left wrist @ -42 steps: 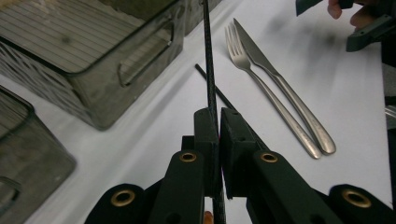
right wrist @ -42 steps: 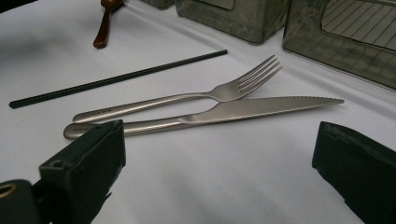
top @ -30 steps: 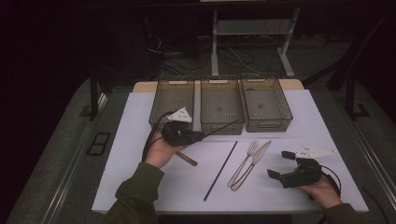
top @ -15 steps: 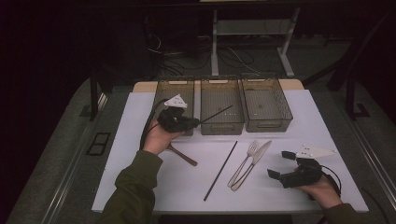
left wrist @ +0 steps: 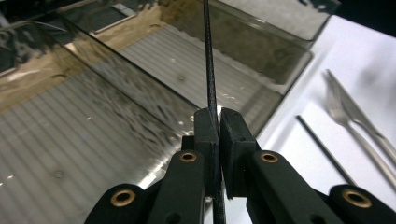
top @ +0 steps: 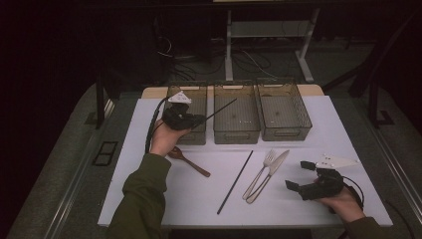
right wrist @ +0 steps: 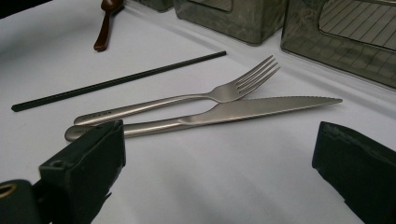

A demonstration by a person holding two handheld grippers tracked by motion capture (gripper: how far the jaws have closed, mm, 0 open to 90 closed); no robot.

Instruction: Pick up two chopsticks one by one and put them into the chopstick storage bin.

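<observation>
Chopstick held over the trays

High view: left hand-held gripper [top: 199, 119] grips a black chopstick [top: 221, 108] above the middle tray [top: 236, 130]. Left gripper view: jaws clamp the chopstick [left wrist: 208, 60]. Right gripper view: right hand-held gripper [right wrist: 217, 163] gapes, empty, near the fork [right wrist: 187, 100].

sleeve [top: 142, 199]: olive green | left gripper [left wrist: 218, 122]: black, brass-ringed pivots | cable: black

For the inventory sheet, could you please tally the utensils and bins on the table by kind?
Black chopsticks: 2, one in the left gripper over the bins, one on the table
Forks: 1
Knives: 1
Wooden spoons: 1
Clear bins: 3, left, middle, right
Total: 8
</observation>
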